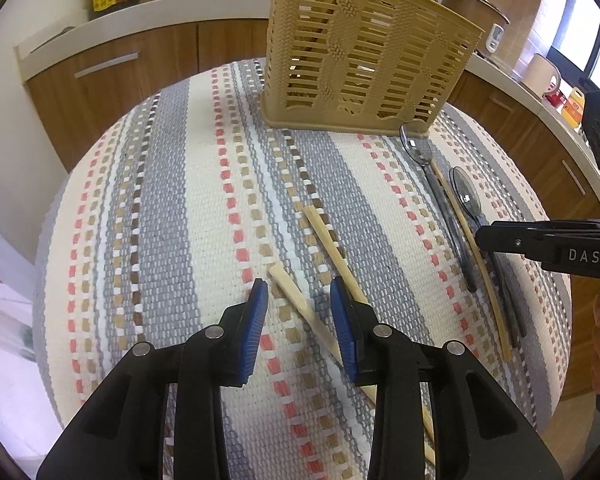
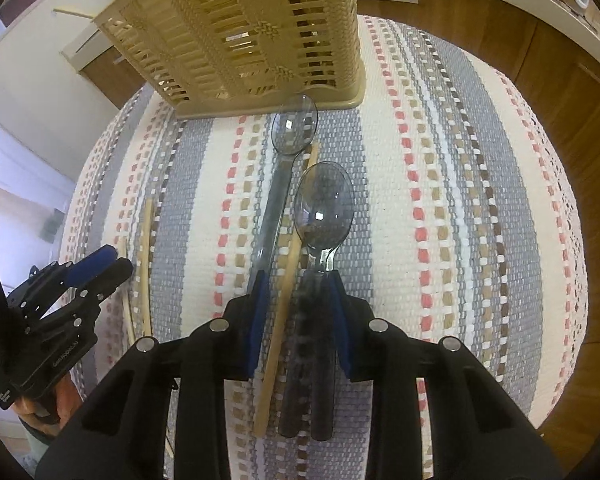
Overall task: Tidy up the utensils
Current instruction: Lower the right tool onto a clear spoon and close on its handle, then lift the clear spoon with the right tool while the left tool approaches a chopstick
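Left gripper (image 1: 300, 304) apart over chopsticks (image 1: 324, 248) mid-mat; right gripper (image 2: 296, 300) apart straddling near spoon (image 2: 324, 208) and chopstick (image 2: 280, 308). Basket (image 1: 364, 56) at far edge. Risk: grabbing both together.

Soft, even daylight lit both views, with heavy fisheye bending, dark corners and blur at the left edges.

Woven cloth mat (image 1: 204, 208), coarse and matt, striped grey, cream and coral. Ahead of the tools, a beige plastic basket (image 1: 364, 60) moulded in imitation weave. Spoons (image 2: 324, 208) of smoky translucent plastic, glossy. Chopsticks (image 1: 332, 248) of pale matt wood. Gripper pads (image 1: 256, 320) of ribbed blue rubber on matt black plastic.
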Tool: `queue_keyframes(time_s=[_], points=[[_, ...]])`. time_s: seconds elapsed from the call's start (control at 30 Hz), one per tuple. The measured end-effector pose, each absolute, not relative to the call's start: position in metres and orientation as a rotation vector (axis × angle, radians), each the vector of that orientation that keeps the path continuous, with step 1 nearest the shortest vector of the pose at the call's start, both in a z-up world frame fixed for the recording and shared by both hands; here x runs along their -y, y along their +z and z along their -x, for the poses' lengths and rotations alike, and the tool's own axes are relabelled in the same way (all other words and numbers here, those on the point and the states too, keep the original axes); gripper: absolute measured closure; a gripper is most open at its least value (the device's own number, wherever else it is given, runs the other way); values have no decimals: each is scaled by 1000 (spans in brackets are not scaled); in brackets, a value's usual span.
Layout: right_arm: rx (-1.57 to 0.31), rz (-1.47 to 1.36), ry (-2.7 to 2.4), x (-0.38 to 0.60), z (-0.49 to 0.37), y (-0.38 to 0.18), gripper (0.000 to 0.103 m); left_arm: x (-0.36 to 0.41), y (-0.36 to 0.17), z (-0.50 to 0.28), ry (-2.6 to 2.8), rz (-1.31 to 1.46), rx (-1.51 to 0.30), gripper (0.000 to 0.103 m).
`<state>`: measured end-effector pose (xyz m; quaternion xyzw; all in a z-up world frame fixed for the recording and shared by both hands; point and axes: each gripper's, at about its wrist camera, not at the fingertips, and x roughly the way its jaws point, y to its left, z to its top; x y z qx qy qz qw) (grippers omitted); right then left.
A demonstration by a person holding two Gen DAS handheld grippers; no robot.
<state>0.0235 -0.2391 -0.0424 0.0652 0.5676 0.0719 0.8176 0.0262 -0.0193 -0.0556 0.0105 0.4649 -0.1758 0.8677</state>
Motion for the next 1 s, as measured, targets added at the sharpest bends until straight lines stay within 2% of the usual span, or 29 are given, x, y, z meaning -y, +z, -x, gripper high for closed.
queue_keyframes(time_s=[0.17, 0.23, 0.63, 1.0], points=[[-1221, -110, 136, 231, -32, -51, 77, 19, -56, -27, -369, -23, -971, 72], [-1220, -127, 146, 231, -32, -51, 92, 19, -56, -27, -369, -24, -971, 72], [-1210, -259, 187, 253, -23, -48, 92, 23, -56, -25, -366, -53, -964, 72], [-1202, -223, 146, 265, -13, -48, 92, 25, -57, -25, -364, -61, -961, 72]])
